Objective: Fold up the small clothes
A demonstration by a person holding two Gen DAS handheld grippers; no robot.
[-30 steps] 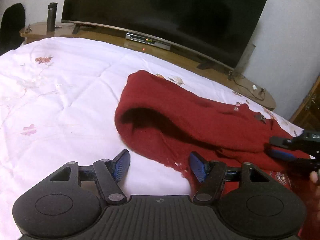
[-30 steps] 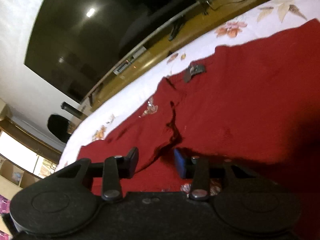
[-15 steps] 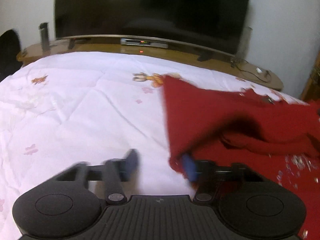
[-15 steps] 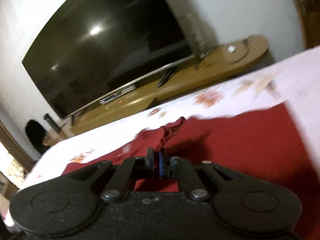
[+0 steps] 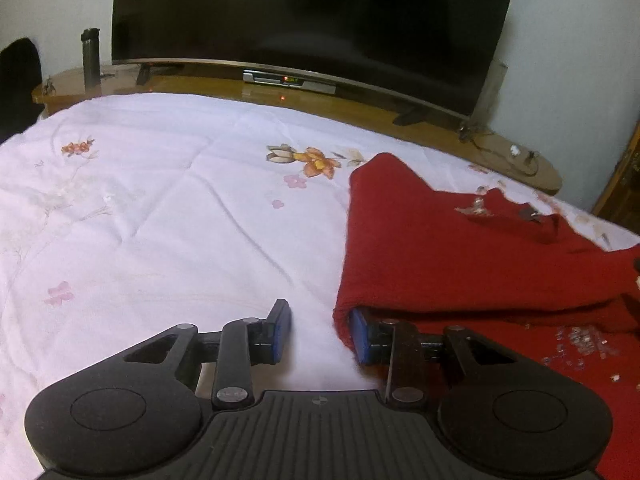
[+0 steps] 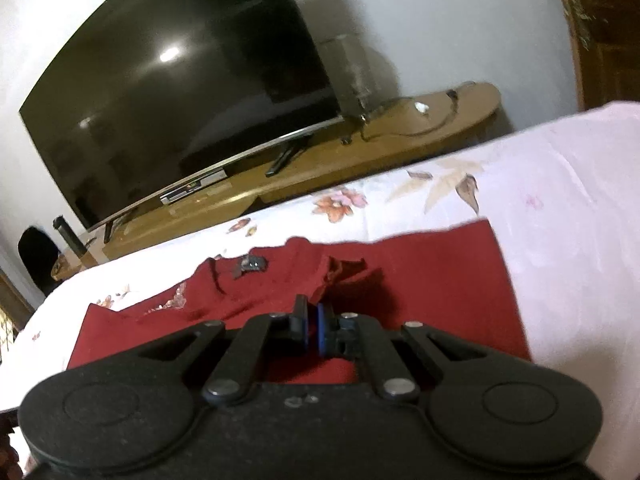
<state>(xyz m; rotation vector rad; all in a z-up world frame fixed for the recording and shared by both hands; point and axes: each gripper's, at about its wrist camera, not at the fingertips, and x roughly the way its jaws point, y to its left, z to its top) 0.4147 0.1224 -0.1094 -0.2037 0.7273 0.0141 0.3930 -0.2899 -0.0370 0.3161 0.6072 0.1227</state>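
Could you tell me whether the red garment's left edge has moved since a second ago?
Yes. The red garment has folded rightward, uncovering the orange flower print on the bedsheet.

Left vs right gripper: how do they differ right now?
Left gripper: jaws wide open. Right gripper: jaws nearly together, and whether they pinch cloth cannot be told.
Left sits at the folded edge of the red garment, one finger tucked under the fold, the other over the bedsheet. Right sits over the garment's middle.
Shared: black bodies, blue pads.
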